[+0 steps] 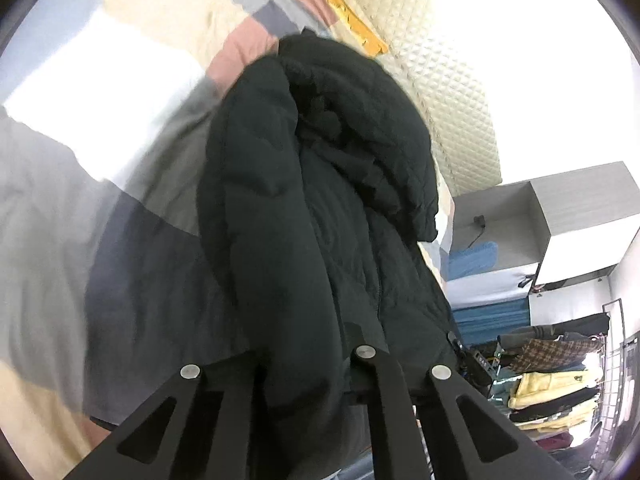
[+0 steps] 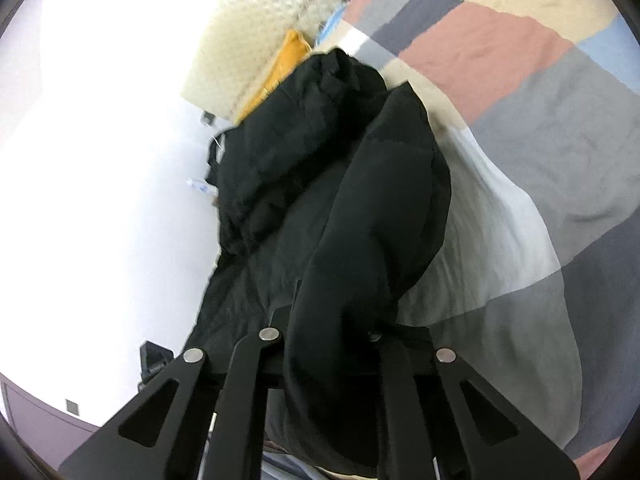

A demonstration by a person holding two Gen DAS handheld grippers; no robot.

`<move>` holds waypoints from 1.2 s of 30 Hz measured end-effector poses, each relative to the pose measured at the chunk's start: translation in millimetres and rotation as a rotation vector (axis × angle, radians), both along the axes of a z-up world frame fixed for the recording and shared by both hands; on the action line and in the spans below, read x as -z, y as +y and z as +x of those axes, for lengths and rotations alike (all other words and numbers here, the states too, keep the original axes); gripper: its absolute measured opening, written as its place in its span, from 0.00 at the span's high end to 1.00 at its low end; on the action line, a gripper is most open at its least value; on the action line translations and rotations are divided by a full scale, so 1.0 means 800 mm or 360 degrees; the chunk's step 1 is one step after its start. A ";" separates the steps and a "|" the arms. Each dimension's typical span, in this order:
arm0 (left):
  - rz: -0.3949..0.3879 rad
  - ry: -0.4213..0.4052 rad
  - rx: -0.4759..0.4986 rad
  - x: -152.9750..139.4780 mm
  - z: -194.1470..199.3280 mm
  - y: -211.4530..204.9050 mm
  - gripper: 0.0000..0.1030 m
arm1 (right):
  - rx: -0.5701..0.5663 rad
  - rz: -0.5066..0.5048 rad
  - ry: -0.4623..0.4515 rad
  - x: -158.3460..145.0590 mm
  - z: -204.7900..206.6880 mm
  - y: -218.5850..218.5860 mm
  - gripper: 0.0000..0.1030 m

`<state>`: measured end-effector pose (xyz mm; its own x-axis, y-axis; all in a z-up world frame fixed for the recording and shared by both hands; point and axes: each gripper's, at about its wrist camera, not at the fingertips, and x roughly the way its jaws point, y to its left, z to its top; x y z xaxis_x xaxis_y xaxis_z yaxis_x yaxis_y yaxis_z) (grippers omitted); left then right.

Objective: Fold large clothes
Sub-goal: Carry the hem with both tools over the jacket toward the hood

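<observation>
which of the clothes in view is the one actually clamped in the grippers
The black padded jacket, pinched by the left hand-held gripper and the right hand-held gripper; the yellow and patterned clothes sit piled aside, untouched.

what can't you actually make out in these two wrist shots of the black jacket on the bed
- Left claw tips: left wrist view, buried under the black jacket.
- Right claw tips: right wrist view, the jacket drapes over them.
- Jacket's lower hem: both views, behind the claw frames at the bottom edge.
- Patchwork bedcover: motion-blurred.
- Clothes on the rack: left wrist view, too small.
</observation>
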<state>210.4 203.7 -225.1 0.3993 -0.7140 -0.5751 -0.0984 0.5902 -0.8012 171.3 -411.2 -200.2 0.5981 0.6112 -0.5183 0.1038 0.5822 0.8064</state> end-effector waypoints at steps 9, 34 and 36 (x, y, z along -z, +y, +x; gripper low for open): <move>0.0064 -0.0140 -0.0031 -0.068 -0.040 0.020 0.94 | 0.0041 0.0048 -0.0113 -0.045 -0.031 -0.005 0.93; 0.0258 -0.0395 0.0160 -0.277 -0.251 0.031 0.94 | 0.0060 0.0000 -0.0442 -0.226 -0.242 -0.013 0.93; 0.0277 -0.0397 0.0180 -0.289 -0.266 0.028 0.94 | 0.0062 -0.0007 -0.0450 -0.234 -0.262 -0.016 0.92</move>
<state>-2.5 226.3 6.3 0.4673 -0.6614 -0.5867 0.1622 0.7165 -0.6785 -38.3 -423.8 -13.1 0.7422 0.5832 -0.3300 -0.1026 0.5856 0.8041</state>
